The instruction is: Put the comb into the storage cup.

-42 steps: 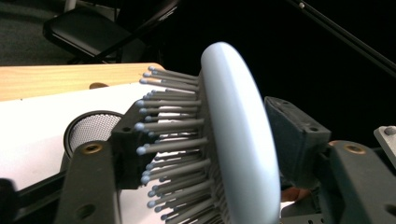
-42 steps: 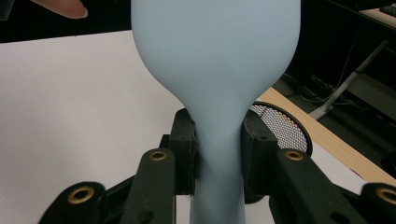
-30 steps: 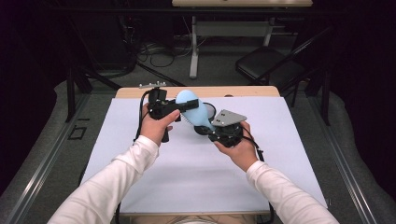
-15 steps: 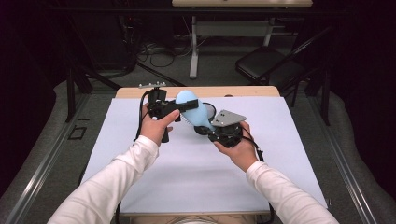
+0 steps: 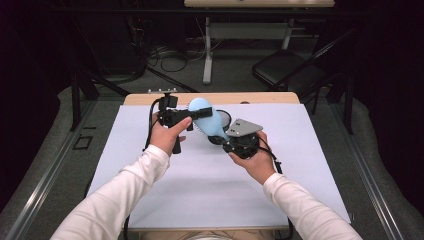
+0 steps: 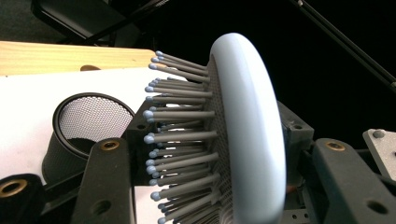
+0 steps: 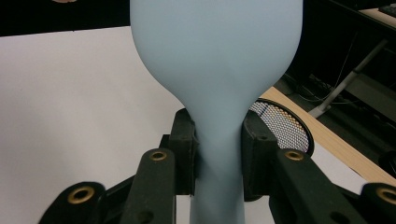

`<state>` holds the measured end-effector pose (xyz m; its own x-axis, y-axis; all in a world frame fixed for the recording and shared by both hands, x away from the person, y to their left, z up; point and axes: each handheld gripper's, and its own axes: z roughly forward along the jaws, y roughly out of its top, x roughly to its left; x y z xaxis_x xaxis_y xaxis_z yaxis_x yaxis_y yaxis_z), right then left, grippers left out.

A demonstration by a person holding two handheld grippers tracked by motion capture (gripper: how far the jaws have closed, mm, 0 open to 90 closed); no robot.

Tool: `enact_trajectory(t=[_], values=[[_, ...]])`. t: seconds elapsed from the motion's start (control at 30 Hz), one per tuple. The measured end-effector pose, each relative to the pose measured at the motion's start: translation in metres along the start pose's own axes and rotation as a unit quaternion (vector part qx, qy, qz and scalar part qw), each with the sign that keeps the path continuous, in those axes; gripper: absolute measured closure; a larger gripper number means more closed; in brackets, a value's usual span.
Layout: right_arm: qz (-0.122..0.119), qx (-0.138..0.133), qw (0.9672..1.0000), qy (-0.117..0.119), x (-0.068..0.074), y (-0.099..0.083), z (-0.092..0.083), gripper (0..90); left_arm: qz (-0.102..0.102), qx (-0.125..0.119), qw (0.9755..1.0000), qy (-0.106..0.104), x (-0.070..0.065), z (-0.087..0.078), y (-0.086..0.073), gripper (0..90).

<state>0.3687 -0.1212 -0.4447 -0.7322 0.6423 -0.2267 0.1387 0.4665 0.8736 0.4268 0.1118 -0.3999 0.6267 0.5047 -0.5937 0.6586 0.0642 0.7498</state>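
**Brush held in both grippers above the mesh cup**

Your right gripper (image 5: 226,140) is pinching the handle of the light blue brush (image 5: 207,119): in the right gripper view its two pads press on either side of the narrow neck (image 7: 218,154), and the wide back of the head rises above them.

Your left gripper (image 5: 192,121) has just been closing on the head of the brush. In the left gripper view the head (image 6: 247,135) stands on edge between the jaws, the smooth back turned to the jaw on the right of that view and the bristles (image 6: 180,137) pointing at the jaw on the left. The bristle tips reach the left jaw's pad; whether the pads already press firmly you cannot tell from here.

The brush is off the table (image 5: 200,195), held in the air near its far edge and just above the mesh cup (image 5: 223,120).

The cup is a black round one of wire mesh. It stands upright on the white sheet, behind and below the brush. What you can see of its inside (image 6: 91,116) is bare mesh. The brush is over it, not in it.
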Motion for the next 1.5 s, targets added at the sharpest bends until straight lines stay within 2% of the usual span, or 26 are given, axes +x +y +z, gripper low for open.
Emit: enact_trajectory(t=[0.57,1.17,1.5], values=[[0.007,-0.002,1.0,0.0,0.0,0.0,0.0,69.6,-0.022,0.012,0.9997,0.0,-0.002,0.0,0.003,48.3],[0.02,-0.001,0.9998,0.005,0.0,-0.001,0.002,69.5,-0.041,0.032,0.9985,0.018,-0.006,0.002,0.009,49.1],[0.033,0.001,0.9994,0.01,-0.001,-0.002,0.004,69.3,-0.051,0.035,0.9978,0.024,-0.005,0.003,0.01,49.3]])
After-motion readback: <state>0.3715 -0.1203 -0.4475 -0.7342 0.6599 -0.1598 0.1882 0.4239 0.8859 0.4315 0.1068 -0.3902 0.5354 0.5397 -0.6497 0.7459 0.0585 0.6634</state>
